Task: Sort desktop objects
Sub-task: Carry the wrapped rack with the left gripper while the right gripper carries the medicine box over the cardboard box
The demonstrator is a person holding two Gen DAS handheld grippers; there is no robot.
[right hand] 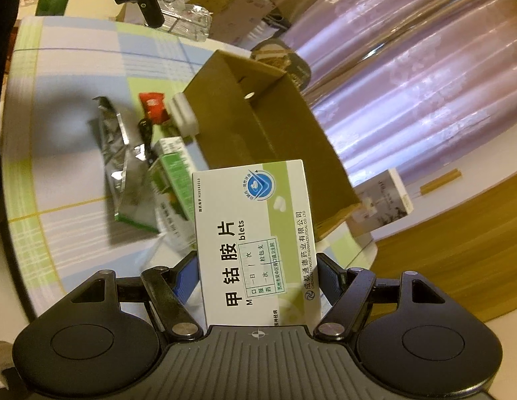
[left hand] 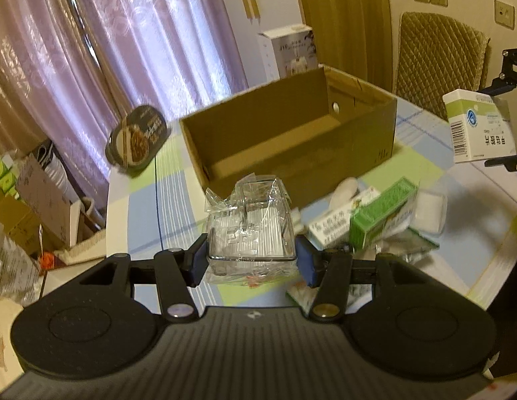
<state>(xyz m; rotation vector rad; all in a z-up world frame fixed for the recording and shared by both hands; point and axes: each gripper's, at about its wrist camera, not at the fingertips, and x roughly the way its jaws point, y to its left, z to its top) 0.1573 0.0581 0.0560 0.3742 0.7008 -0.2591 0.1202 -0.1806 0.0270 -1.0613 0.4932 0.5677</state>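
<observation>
My left gripper [left hand: 251, 261] is shut on a clear plastic box [left hand: 250, 230] wrapped in crinkled film, held just in front of the open cardboard box [left hand: 292, 133]. My right gripper [right hand: 258, 278] is shut on a white and green medicine box [right hand: 255, 233], held above the table beside the cardboard box [right hand: 258, 123]. That medicine box [left hand: 478, 126] also shows at the right of the left wrist view, between the other gripper's black fingers. The left gripper [right hand: 151, 3] with its clear box appears at the top of the right wrist view.
A pile lies on the checked tablecloth [left hand: 178, 200]: a green carton [left hand: 382, 213], a white carton [left hand: 338, 220], a foil pouch [right hand: 125, 153], a red packet [right hand: 155, 106]. A dark food tray [left hand: 138, 136] sits at the table's far edge. A padded chair [left hand: 438, 60] stands behind.
</observation>
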